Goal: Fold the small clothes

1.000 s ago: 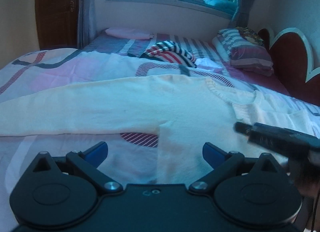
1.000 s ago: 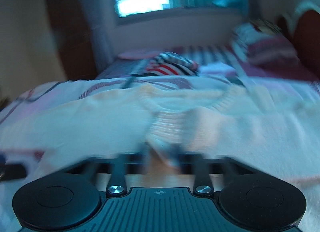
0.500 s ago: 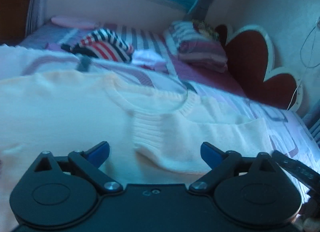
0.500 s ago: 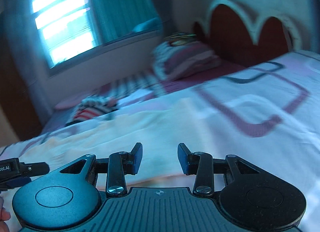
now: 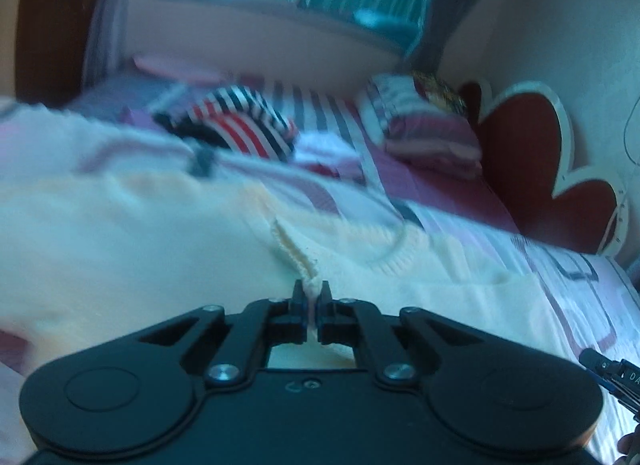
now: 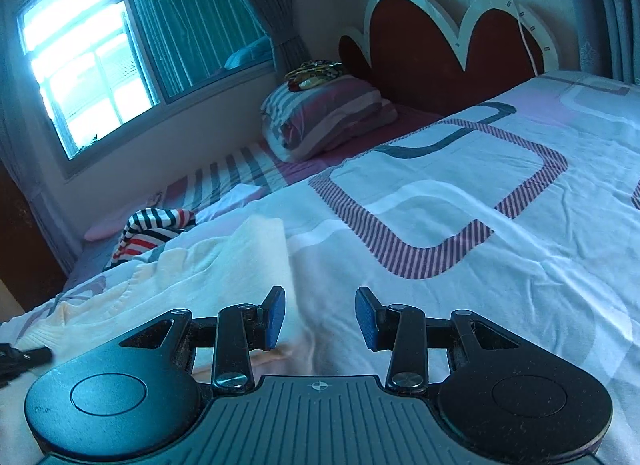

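Sweater (image 5: 132, 233), cream and knitted, lies spread on the bed (image 6: 500, 225), its long axis running across the left wrist view, with the ribbed neckline (image 5: 396, 257) ahead and to the right of the left claw (image 5: 311, 297). This claw has just been closing and now pinches a raised ridge of the knit between its jaws. The right claw (image 6: 320, 319) hovers with its jaws partly apart and nothing between them; the sweater's edge lies just to its left, so I judge this claw nearer to that free end. The bed carries a patterned cover, a striped garment (image 6: 156, 231) farther back, and a pillow (image 6: 324, 117) beside the red headboard (image 6: 424, 61). A window (image 6: 80, 61) lights the room.
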A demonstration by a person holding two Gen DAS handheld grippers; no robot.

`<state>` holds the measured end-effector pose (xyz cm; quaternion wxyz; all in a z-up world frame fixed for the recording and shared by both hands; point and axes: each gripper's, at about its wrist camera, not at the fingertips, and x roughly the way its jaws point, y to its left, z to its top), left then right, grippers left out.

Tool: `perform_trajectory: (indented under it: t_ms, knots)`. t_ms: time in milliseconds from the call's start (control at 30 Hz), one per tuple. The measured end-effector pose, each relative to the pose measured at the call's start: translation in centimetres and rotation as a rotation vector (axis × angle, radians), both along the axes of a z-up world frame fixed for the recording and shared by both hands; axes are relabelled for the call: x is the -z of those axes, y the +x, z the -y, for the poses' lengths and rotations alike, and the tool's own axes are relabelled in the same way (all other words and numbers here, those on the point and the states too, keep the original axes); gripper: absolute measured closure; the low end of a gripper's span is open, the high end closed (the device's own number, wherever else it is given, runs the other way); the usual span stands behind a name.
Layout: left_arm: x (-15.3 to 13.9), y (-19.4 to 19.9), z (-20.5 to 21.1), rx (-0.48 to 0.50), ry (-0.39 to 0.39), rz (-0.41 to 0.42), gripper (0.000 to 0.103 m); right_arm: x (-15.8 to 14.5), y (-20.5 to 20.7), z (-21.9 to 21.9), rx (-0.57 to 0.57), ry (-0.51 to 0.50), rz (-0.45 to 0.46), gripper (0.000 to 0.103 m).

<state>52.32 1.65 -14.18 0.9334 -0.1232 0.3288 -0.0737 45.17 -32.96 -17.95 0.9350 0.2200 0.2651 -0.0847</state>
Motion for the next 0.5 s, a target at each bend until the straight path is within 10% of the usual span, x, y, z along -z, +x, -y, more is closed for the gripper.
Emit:
perform_trajectory:
  t_ms: [500]
  knots:
    - [-0.8, -1.3, -7.1, -0.13, 0.066, -0.008, 0.1, -0.9, 1.6, -2.7, -0.143, 0.012, 0.026, 0.09]
